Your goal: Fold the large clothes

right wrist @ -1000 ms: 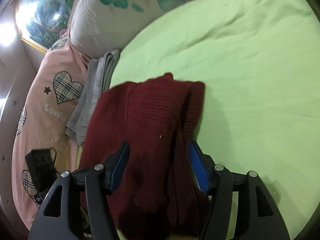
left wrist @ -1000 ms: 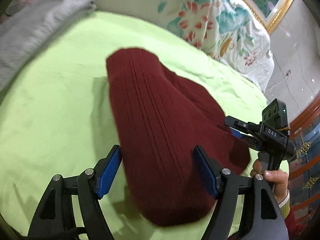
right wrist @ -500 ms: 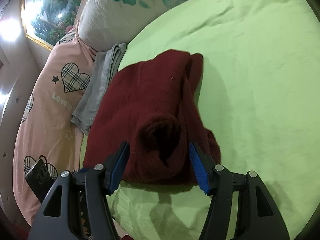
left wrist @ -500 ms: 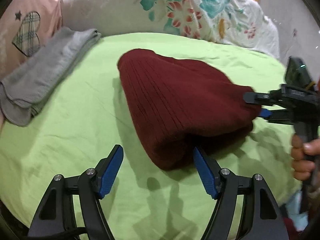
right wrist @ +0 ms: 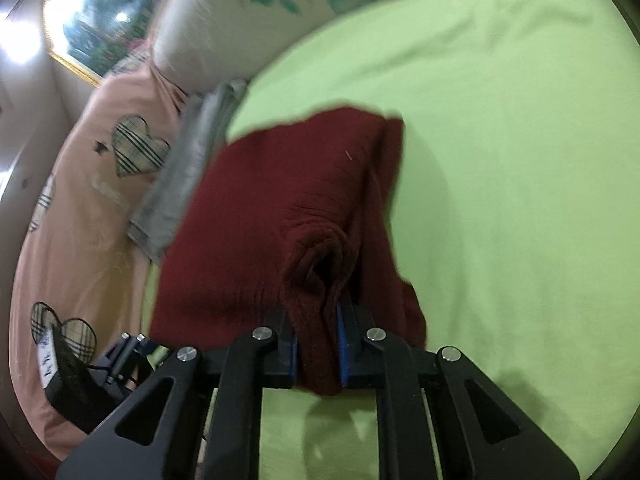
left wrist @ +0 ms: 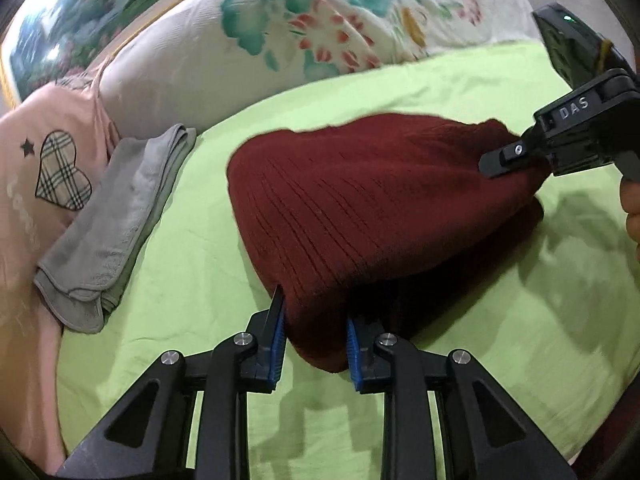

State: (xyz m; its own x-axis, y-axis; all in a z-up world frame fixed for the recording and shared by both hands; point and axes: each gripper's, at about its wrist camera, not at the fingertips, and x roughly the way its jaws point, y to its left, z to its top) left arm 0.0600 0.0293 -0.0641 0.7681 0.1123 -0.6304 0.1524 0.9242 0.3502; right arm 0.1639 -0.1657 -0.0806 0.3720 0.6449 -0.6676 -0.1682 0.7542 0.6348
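Both grippers have closed since half a second ago, when their jaws stood wide apart. My left gripper [left wrist: 314, 340] now pinches the near corner of the dark red sweater [left wrist: 360, 200]; my right gripper [right wrist: 316, 354] clamps a bunched roll of knit at the opposite end. The sweater, already folded, hangs slightly raised between them above the green sheet [left wrist: 192, 240]. To do this step well, I judge that both ends should rise level and together, with the knit kept taut so the layers do not slide apart. Beyond my left gripper lies a folded grey towel [left wrist: 116, 216]. No containers are visible.
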